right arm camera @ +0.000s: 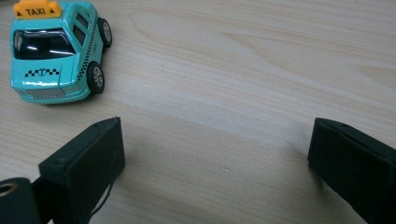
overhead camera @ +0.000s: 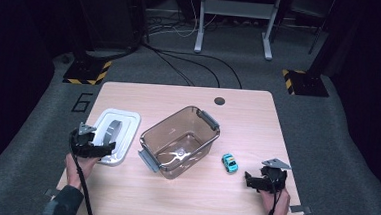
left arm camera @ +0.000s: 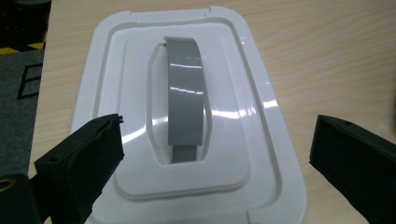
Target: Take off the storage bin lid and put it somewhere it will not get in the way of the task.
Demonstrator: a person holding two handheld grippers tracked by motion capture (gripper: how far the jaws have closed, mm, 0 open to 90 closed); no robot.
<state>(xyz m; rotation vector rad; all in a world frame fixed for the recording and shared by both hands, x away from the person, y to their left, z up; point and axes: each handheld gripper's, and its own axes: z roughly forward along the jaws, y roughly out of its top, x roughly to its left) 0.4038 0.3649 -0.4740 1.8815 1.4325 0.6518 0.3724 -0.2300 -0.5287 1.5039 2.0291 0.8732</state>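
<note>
The white lid (left arm camera: pixel 187 116) is seen lying flat on the tabletop (overhead camera: pixel 248 116), left of the clear box (overhead camera: pixel 179 142); the left tool (overhead camera: pixel 96 149) is held over its near edge, jaws wide apart, nothing gripped; the right tool (overhead camera: pixel 256 181) is likewise spread, empty, near the toy taxi (right arm camera: pixel 56 51).
</note>
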